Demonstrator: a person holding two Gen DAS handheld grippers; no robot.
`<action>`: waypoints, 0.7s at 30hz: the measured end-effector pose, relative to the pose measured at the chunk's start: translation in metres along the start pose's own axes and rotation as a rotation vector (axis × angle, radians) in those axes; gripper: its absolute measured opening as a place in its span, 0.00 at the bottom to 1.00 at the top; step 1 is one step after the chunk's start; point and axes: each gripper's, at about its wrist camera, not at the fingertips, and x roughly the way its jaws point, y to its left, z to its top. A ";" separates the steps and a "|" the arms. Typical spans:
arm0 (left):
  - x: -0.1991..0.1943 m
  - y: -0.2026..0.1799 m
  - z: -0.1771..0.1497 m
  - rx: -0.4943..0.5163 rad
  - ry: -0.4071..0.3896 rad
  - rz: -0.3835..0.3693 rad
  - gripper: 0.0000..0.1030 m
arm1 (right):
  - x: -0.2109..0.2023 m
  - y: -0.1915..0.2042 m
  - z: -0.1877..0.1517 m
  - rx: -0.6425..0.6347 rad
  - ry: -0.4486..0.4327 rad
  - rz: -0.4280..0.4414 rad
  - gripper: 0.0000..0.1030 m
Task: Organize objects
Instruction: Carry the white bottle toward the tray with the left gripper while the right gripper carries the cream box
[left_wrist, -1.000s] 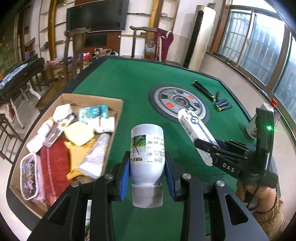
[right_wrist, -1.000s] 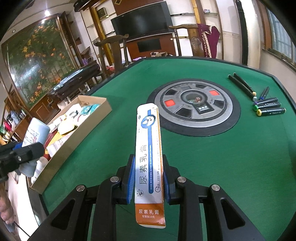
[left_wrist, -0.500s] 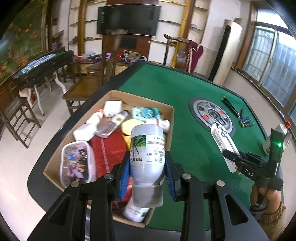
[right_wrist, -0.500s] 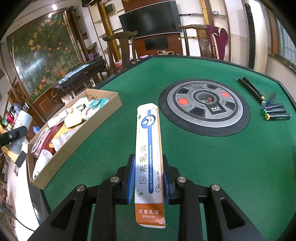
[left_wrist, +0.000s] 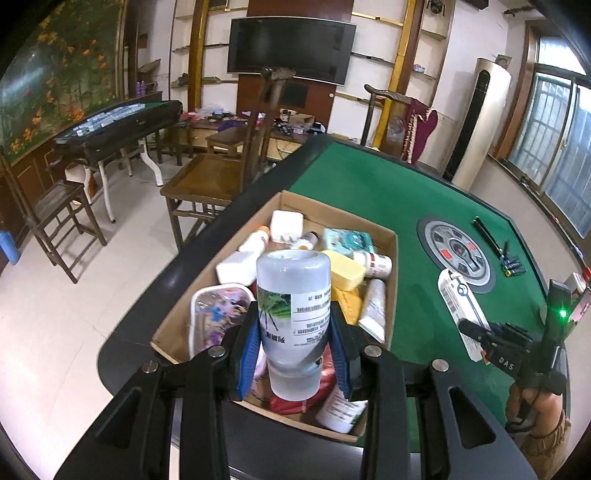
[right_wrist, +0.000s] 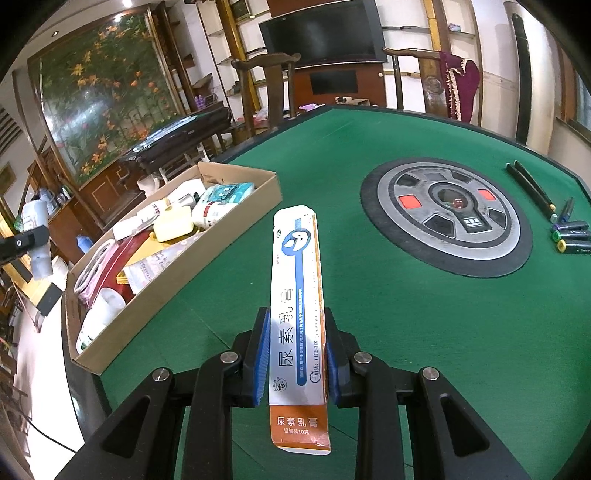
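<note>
left gripper (left_wrist: 293, 341): clamps white bottle (left_wrist: 291, 310), axis upright, above cardboard box (left_wrist: 394, 266) near end | right gripper (right_wrist: 295, 354): clamps ointment carton (right_wrist: 297, 306), farther off over felt

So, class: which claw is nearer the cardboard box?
Left. The left claw, holding the white bottle, hangs over the cardboard box. The right claw, holding the ointment carton, is off to the side above the green table.

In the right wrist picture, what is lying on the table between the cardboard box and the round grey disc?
Only bare green felt lies between the cardboard box and the round grey disc. The ointment carton crosses that gap in the right wrist view, but the right gripper holds it.
</note>
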 end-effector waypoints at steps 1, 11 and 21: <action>-0.001 0.002 0.001 0.000 -0.006 0.006 0.33 | 0.001 0.001 0.000 0.000 -0.001 0.001 0.27; -0.004 0.024 0.018 -0.022 -0.022 0.036 0.32 | 0.000 0.009 0.004 -0.016 -0.007 0.011 0.27; 0.020 0.028 0.018 -0.020 0.030 -0.003 0.32 | 0.005 0.029 0.021 -0.106 0.009 0.005 0.27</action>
